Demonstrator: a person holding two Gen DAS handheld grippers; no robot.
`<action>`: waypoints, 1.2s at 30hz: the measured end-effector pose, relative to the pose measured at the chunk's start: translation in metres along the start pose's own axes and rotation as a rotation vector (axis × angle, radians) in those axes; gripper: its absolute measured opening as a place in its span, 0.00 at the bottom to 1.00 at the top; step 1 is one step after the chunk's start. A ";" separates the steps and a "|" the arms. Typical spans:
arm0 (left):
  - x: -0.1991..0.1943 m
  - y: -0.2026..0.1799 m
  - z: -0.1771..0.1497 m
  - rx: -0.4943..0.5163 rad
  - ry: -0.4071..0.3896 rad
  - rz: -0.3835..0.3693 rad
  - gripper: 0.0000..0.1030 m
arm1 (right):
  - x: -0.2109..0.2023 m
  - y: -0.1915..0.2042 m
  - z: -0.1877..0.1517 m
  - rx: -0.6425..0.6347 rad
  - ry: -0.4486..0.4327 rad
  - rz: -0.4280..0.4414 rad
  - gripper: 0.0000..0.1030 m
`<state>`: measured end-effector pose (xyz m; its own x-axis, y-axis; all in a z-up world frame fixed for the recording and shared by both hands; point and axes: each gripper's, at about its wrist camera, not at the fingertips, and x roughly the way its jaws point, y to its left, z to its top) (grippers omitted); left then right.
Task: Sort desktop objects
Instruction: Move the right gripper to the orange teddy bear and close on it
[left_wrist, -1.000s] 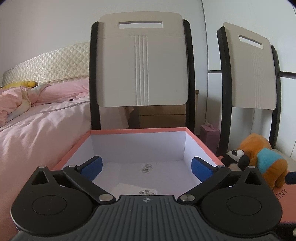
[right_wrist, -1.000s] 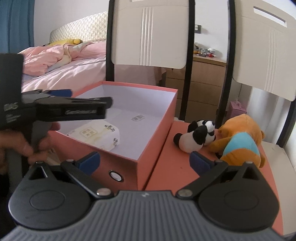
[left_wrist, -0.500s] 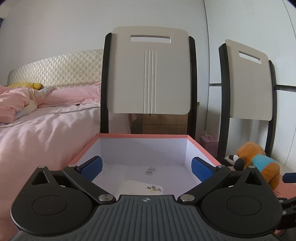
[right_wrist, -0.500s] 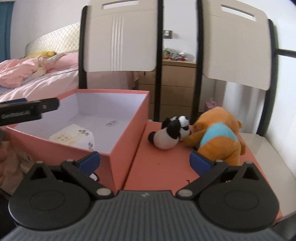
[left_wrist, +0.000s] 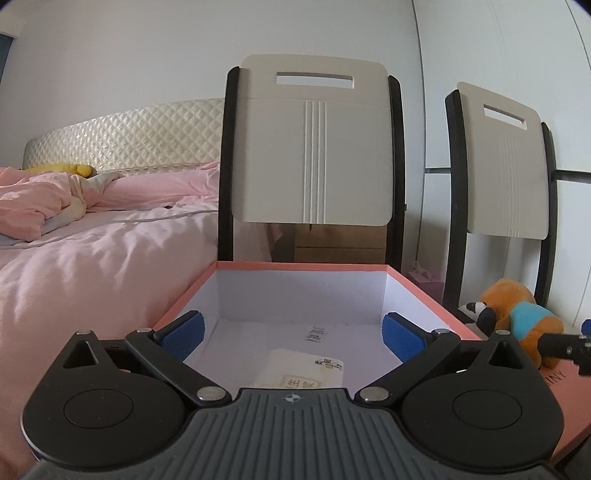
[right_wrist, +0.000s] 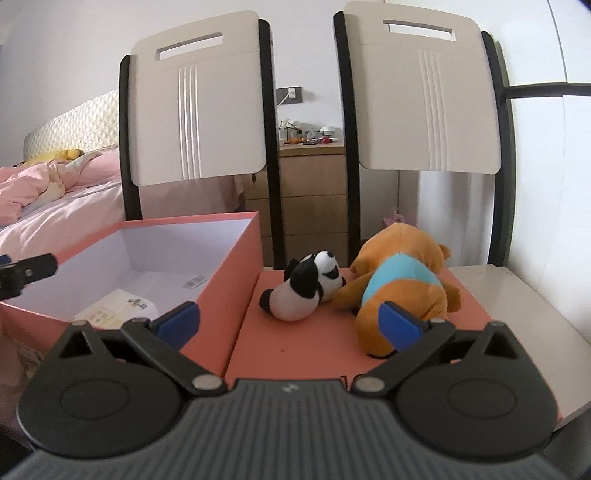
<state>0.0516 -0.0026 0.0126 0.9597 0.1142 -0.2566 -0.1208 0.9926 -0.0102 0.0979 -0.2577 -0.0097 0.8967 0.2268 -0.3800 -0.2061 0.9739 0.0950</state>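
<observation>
Salmon-pink lid (right_wrist: 295, 347) under two plush toys, pink bed (left_wrist: 92, 266) alongside.

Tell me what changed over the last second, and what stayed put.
The right gripper swung right, off the pink box toward the panda plush and orange bear plush. The left gripper drew back from the box. Both stayed open and empty; the white packet stayed in the box, the plushies on the lid.

Open box (right_wrist: 236, 273) to my left, a packet (right_wrist: 114, 308) lying inside. Right of it, on the lid (right_wrist: 295, 347): panda plush (right_wrist: 304, 291) touching bear plush (right_wrist: 402, 284). Two chairs (right_wrist: 195, 110) behind.
</observation>
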 end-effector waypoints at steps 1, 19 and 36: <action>0.000 0.000 -0.001 0.001 0.005 -0.003 1.00 | 0.001 -0.002 0.001 0.000 -0.004 -0.004 1.00; -0.007 0.006 0.000 -0.016 -0.006 -0.052 1.00 | 0.102 -0.099 0.015 0.190 0.097 -0.217 1.00; -0.006 0.004 -0.003 -0.014 0.009 -0.047 1.00 | 0.136 -0.087 0.001 0.154 0.176 -0.174 0.99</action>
<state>0.0445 0.0008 0.0113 0.9622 0.0668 -0.2639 -0.0789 0.9962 -0.0356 0.2378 -0.3118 -0.0684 0.8289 0.0669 -0.5554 0.0192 0.9888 0.1477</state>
